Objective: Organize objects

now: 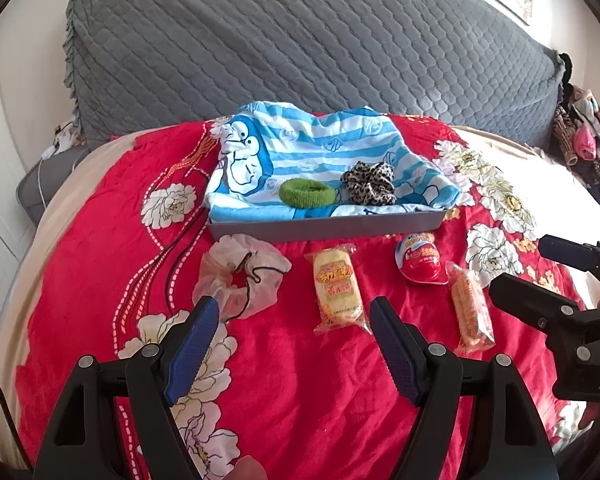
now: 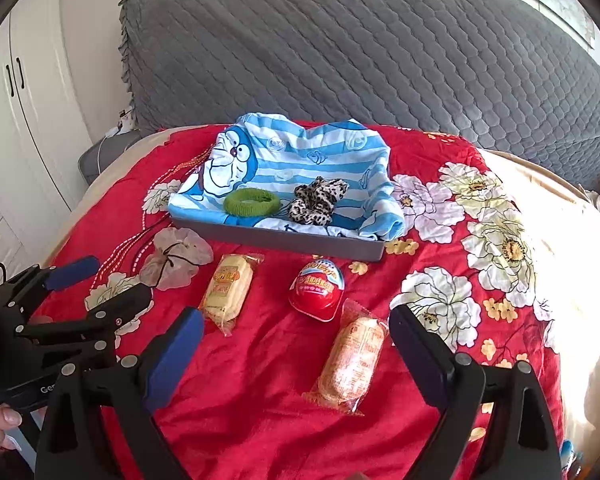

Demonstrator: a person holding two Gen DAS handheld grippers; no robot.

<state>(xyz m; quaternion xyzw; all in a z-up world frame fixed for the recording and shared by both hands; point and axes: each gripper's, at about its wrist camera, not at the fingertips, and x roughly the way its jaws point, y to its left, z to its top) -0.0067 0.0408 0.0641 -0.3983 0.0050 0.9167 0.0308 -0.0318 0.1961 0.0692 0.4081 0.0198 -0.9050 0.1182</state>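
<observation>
While both spread wide: left tool [image 1: 294, 312] above pink scrunchie [image 1: 240, 276], right tool [image 2: 296, 328] over snack pack [image 2: 350, 364].

The blue striped cloth [image 2: 300, 160] hides the gray tray's [image 2: 276, 240] floor and far wall. Print on the snack packets [image 1: 337, 288] is too small to read. The clothes pile [image 1: 584, 136] is cut off at the left wrist view's right edge.

Red floral bed cover [image 2: 260, 420] bears tray [image 2: 276, 242], snacks (three) [image 2: 228, 294], scrunchie [image 2: 180, 262]
</observation>
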